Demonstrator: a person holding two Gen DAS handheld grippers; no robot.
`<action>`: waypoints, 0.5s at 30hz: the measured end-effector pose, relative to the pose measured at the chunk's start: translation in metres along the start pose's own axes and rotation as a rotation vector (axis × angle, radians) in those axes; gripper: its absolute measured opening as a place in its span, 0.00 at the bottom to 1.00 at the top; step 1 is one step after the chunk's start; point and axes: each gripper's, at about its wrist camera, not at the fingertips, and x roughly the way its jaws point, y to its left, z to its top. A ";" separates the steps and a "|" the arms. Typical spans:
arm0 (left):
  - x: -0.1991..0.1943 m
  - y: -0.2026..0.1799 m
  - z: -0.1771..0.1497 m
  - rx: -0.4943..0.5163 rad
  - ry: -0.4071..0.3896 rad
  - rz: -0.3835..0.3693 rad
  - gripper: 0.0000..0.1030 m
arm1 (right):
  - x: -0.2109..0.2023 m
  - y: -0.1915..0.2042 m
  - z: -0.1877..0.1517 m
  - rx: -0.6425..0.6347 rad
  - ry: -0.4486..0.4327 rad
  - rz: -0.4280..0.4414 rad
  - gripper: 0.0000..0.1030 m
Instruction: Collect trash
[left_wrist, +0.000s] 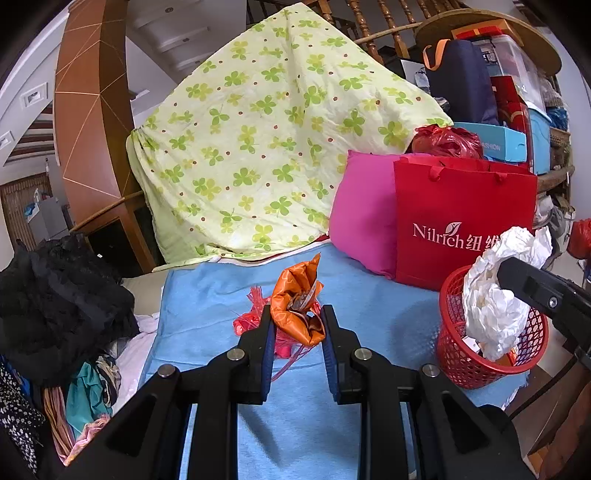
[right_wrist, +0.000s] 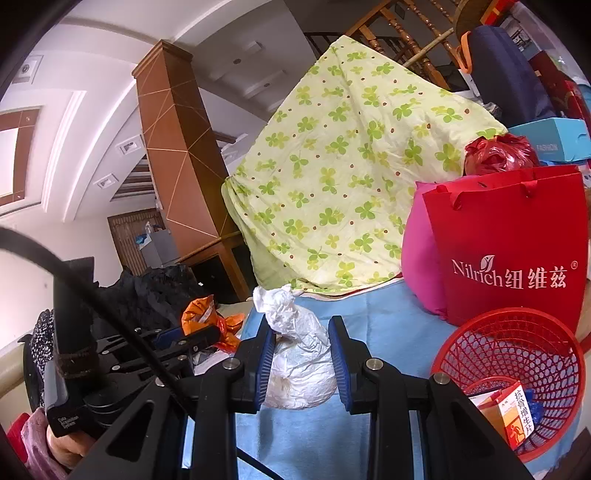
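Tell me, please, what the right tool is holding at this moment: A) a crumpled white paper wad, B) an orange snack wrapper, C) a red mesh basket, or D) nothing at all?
A: the right tool is closed on the crumpled white paper wad, next to the red mesh basket, while the orange snack wrapper sits between the fingers of the left tool.

Open blue cloth (left_wrist: 221, 295) lies left of the red basket (left_wrist: 458, 362); the red bag (left_wrist: 465, 218), pink cushion (left_wrist: 362, 218) and clover quilt (left_wrist: 258, 147) wall off the back.
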 end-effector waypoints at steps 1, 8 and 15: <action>0.000 -0.001 0.000 0.001 0.001 -0.002 0.24 | -0.001 -0.001 0.001 0.001 -0.002 -0.001 0.31; 0.002 -0.006 0.000 0.010 0.010 -0.010 0.25 | -0.006 -0.003 0.001 0.010 -0.002 -0.009 0.31; 0.003 -0.011 0.000 0.017 0.012 -0.015 0.25 | -0.011 -0.005 0.002 0.015 -0.012 -0.017 0.31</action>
